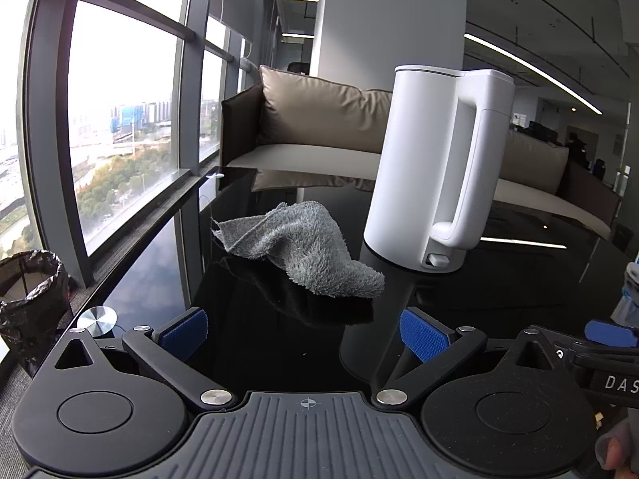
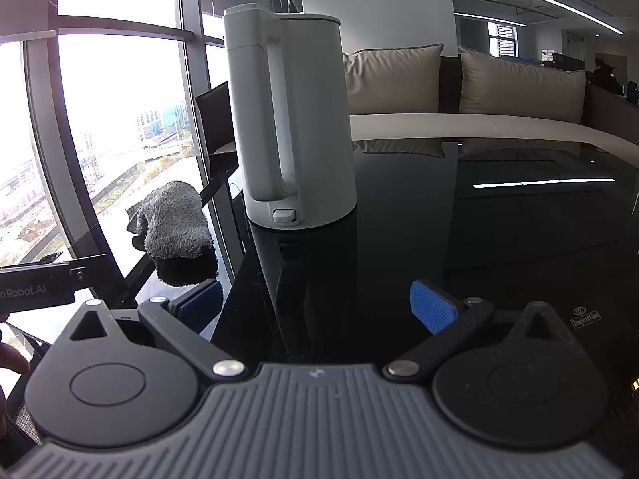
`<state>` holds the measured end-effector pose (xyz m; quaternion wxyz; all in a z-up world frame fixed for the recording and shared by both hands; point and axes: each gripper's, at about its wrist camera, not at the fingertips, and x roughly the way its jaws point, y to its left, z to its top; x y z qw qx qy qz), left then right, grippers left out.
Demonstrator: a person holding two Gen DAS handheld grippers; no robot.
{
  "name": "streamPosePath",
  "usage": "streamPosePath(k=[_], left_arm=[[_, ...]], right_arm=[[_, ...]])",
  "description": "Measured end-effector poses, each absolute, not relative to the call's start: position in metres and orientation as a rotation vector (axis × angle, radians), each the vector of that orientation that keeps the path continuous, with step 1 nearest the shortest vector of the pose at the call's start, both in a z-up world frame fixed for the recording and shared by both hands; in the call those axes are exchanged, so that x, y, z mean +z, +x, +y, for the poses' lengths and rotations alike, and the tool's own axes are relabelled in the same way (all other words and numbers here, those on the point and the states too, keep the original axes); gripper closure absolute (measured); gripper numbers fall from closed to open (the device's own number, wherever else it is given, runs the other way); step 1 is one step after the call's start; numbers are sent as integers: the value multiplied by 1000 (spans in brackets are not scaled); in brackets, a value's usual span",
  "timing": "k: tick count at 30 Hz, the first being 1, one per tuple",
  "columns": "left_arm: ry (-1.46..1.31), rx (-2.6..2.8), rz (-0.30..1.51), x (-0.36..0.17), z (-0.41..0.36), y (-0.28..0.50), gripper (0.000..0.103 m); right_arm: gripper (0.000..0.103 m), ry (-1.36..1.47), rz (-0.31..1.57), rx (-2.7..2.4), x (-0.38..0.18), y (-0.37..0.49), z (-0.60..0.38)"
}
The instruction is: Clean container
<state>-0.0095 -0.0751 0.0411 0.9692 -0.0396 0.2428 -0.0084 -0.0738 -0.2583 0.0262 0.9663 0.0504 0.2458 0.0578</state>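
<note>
Both claws, the left claw (image 1: 303, 335) and the right claw (image 2: 315, 307), stood wide open and empty over the black glass surface (image 2: 499, 247), the right one's left pad in shadow. Ahead of the left claw lay one grey cloth (image 1: 295, 245); one white kettle (image 1: 431, 167) stood upright beyond, to its right, and just ahead of the right claw, its top cut close to the frame there.

The table (image 2: 519, 239) stamp reads "Tempered Glass" — probably — the left tongs (image 2: 40, 285) "nRobot.AI".

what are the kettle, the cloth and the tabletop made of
Kettle: looks like matte white plastic, smooth and seamless with soft highlights; the inside is hidden.
Cloth: fluffy grey microfibre or terry, judging by the visible pile and frayed edge.
Tabletop: glossy black glass, mirror-like reflections and a "Tempered Glass" stamp.
</note>
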Motion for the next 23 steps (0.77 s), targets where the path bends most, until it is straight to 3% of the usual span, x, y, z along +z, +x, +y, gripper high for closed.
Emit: streamPosePath(k=[23], left_arm=[[-92,-11,471,43,-73,-18,1]], right_arm=[[1,93,499,107,26,-87,-255]])
